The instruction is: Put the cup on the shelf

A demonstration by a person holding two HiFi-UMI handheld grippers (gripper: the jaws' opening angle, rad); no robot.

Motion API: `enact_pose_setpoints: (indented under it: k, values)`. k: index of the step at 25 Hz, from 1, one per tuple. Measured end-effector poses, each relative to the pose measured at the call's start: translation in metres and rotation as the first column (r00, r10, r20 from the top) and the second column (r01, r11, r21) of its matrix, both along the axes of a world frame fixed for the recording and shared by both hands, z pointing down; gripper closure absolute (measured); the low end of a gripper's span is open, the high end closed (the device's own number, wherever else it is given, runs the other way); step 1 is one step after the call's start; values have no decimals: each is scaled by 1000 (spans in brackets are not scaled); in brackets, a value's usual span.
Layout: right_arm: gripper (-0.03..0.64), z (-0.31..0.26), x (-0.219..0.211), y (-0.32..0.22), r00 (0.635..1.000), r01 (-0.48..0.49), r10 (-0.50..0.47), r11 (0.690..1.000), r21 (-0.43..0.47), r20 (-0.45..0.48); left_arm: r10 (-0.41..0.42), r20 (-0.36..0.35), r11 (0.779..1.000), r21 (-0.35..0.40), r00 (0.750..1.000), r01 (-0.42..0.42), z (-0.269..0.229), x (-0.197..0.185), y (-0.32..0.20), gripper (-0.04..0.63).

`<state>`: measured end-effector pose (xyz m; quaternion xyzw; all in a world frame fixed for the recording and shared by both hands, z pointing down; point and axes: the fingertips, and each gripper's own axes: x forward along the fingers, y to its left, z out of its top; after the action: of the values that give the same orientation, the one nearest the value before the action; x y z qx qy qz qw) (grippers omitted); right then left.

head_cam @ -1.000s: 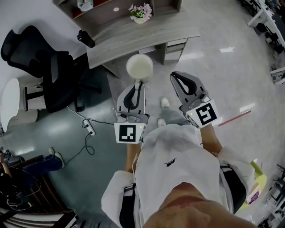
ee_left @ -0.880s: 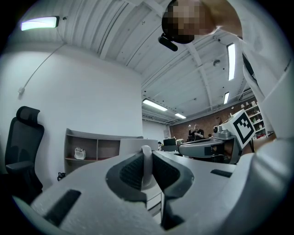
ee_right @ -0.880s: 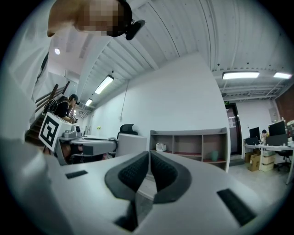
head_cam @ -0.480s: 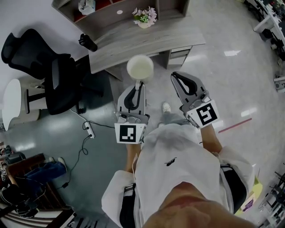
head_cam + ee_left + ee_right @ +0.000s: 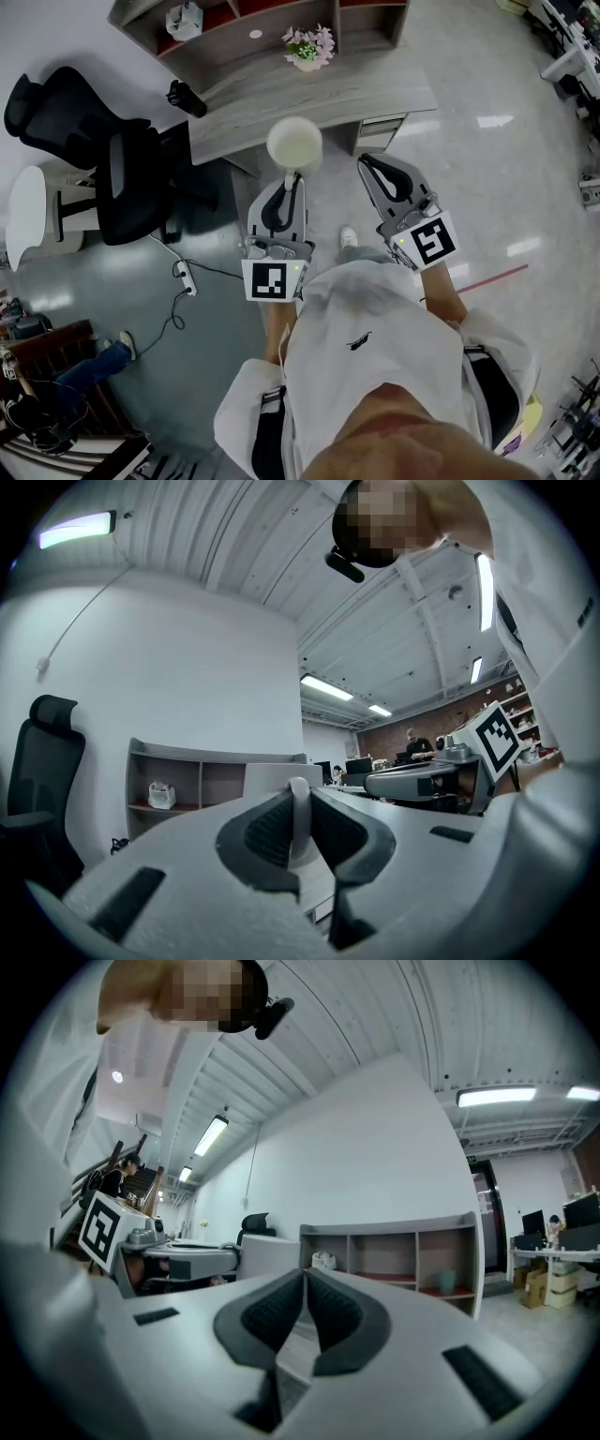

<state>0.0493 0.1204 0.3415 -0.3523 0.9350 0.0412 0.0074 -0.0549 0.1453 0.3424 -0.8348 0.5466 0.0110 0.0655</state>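
Observation:
A white cup hangs over the floor just short of the desk, and my left gripper is shut on its handle. In the left gripper view the jaws of the left gripper pinch the thin white handle, with the cup's body behind them. To the right, my right gripper is shut with nothing in it; its pads meet in the right gripper view. The grey shelf unit stands on the back of the wooden desk, ahead of both grippers.
On the desk stand a pot of pink flowers and a black bottle. A white bag sits in a shelf compartment. A black office chair is to the left, with a power strip and cable on the floor.
The desk and shelf have slid further into the head view, so more of the shelf shows. Both grippers keep their places and the cup stays held.

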Motion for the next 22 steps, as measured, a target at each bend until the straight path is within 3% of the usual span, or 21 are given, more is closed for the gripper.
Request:
enact_pose_setpoints:
  k: [5, 11, 22]
  values:
    - [580, -3, 3, -20, 1000, 15, -15, 1000, 0, 13, -16, -42, 1000, -16, 999, 15, -6, 8, -21, 546]
    - [580, -5, 11, -39, 999, 32, -32, 999, 4, 10, -36, -11, 999, 19, 999, 36, -4, 12, -40, 546]
    - [580, -8, 14, -82, 999, 26, -26, 1000, 11, 17, -37, -3, 999, 15, 999, 37, -6, 15, -79, 546]
